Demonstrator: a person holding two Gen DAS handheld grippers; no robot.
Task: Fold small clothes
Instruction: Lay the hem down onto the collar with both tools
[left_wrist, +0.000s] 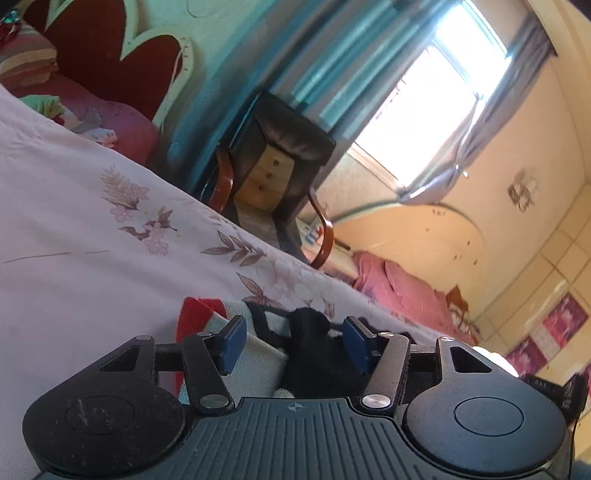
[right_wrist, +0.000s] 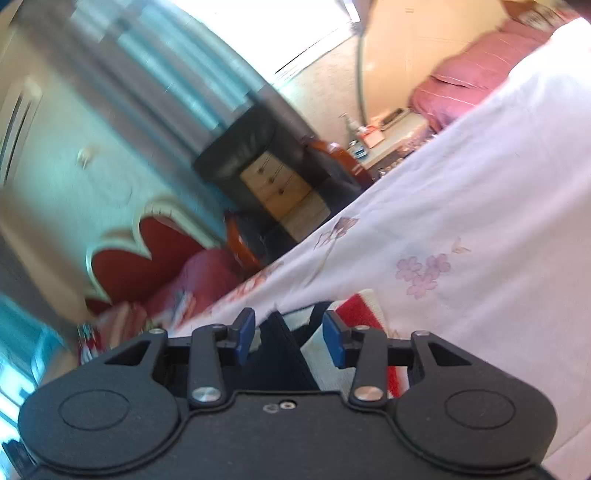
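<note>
I log strong daylight from the window, overexposed; right view motion-blurred, fisheye edges curved, colours washed.

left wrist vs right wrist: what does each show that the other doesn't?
Left wrist only: the window as a clear bright pane with a grey curtain beside it, and a striped pillow by the headboard.

Right wrist only: a white side table with small items past the chair; this view is blurred.

Both: the floral sheet, the red, white and black garment lying between open fingers, the dark chair, the red headboard. Left gripper and right gripper are open, gripping nothing.
</note>
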